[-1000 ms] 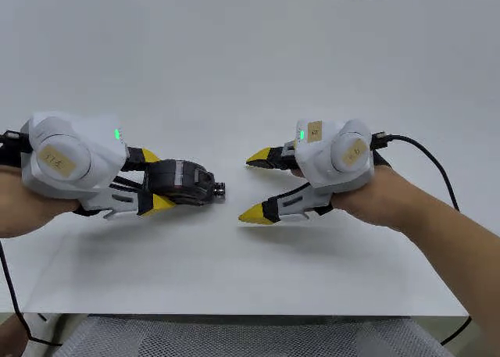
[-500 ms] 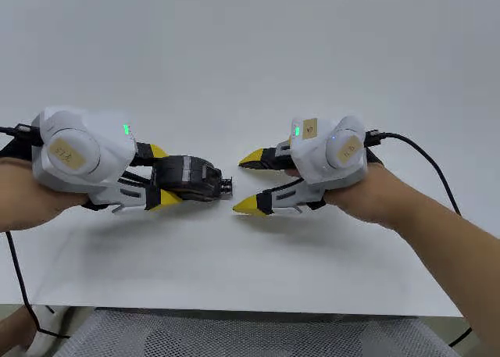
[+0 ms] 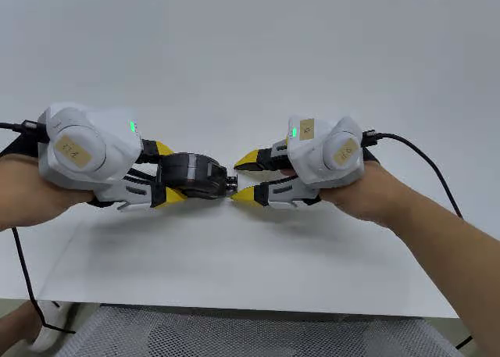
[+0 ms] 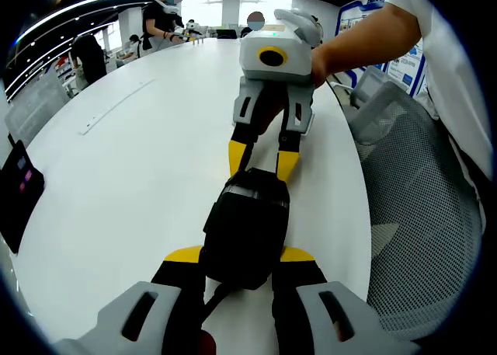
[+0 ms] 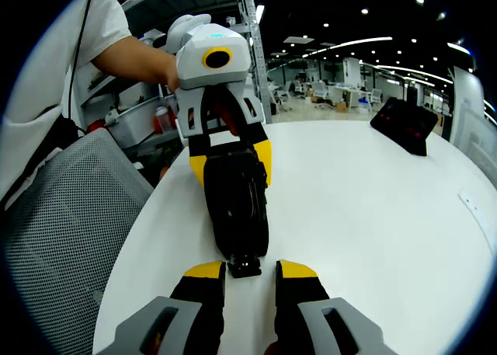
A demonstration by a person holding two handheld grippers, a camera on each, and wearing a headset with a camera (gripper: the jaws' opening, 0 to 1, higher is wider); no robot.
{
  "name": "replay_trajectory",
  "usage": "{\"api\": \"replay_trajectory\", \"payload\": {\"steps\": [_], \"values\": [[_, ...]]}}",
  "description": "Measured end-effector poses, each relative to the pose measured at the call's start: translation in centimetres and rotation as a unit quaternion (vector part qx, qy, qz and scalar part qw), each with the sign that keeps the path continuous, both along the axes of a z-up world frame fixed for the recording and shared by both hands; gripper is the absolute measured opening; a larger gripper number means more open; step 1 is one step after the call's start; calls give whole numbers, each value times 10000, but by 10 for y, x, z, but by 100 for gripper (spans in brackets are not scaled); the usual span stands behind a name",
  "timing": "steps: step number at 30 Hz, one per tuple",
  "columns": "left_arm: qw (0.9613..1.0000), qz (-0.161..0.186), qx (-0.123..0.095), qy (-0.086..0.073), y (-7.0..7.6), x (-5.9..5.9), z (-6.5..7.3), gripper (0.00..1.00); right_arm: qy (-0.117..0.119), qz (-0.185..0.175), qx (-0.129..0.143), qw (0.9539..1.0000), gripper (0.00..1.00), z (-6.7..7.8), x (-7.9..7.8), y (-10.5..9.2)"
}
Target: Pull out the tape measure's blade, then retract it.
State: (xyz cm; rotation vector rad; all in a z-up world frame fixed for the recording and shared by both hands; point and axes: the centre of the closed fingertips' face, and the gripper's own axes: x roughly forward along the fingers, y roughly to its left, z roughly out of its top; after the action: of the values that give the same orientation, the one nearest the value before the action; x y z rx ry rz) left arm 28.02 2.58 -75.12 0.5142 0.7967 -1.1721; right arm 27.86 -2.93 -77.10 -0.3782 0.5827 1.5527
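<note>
A black tape measure (image 3: 195,176) is held just above the white table (image 3: 250,76), with my left gripper (image 3: 168,172) shut on its case. The blade's end hook (image 3: 231,183) pokes out toward the right. My right gripper (image 3: 241,177) is open, its yellow fingertips (image 3: 245,159) on either side of that hook with a small gap. In the right gripper view the hook (image 5: 245,266) sits between my right gripper (image 5: 251,271) tips, with the case (image 5: 237,200) beyond. The left gripper view has my left gripper (image 4: 242,255) clamping the case (image 4: 247,227), and the right gripper (image 4: 264,151) facing it.
The table's front edge (image 3: 234,308) lies close below both hands, with a grey mesh chair (image 3: 234,333) under it. A black cable (image 3: 426,158) trails from the right gripper. A black device (image 5: 408,122) stands farther off on the table.
The two grippers have come together. My right gripper moved left and narrowed its jaws around the blade's hook. The left gripper still holds the case.
</note>
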Motion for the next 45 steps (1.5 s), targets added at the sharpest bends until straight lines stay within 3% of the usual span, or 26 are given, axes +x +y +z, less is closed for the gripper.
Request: {"api": "replay_trajectory", "payload": {"steps": [15, 29, 45], "values": [[10000, -5, 5, -6, 0, 0, 0, 28, -83, 81, 76, 9999, 13, -3, -5, 6], [10000, -42, 41, -62, 1, 0, -1, 27, -217, 150, 42, 9996, 11, -5, -5, 6], [9997, -186, 108, -124, 2, 1, -1, 26, -203, 101, 25, 9997, 10, -4, -4, 2]]}}
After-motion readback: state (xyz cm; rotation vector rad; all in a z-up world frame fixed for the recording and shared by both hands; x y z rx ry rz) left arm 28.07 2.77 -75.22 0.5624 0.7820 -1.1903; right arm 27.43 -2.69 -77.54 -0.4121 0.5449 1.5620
